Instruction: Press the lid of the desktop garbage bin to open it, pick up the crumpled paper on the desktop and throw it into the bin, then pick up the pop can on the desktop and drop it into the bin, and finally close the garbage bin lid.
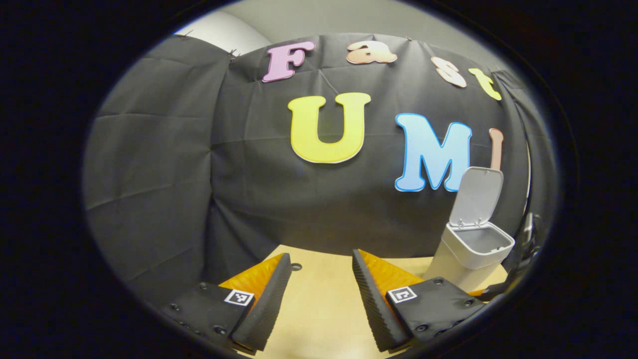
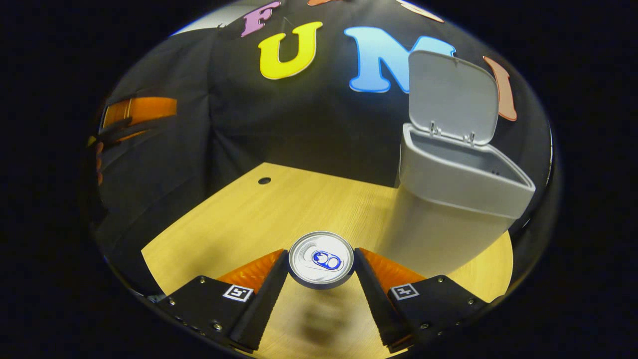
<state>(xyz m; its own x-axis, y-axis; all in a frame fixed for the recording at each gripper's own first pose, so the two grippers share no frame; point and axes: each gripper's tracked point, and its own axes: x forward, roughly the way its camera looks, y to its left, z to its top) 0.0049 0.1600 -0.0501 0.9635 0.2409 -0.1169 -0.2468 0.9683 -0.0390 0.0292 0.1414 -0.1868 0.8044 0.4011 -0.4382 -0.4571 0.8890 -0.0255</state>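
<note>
Ahead and right of the right gripper (image 2: 320,267) stands the bin (image 2: 448,209), its lid (image 2: 451,97) tipped up and back; nothing lies between them on the table (image 2: 249,214). What the bin holds is hidden by its rim. Off to that gripper's far left, the other gripper's edge is cut off and blurred. The right gripper is clamped on the can (image 2: 321,260), top facing the camera. The left gripper (image 1: 321,279) is spread apart and empty, bin to its right.
</note>
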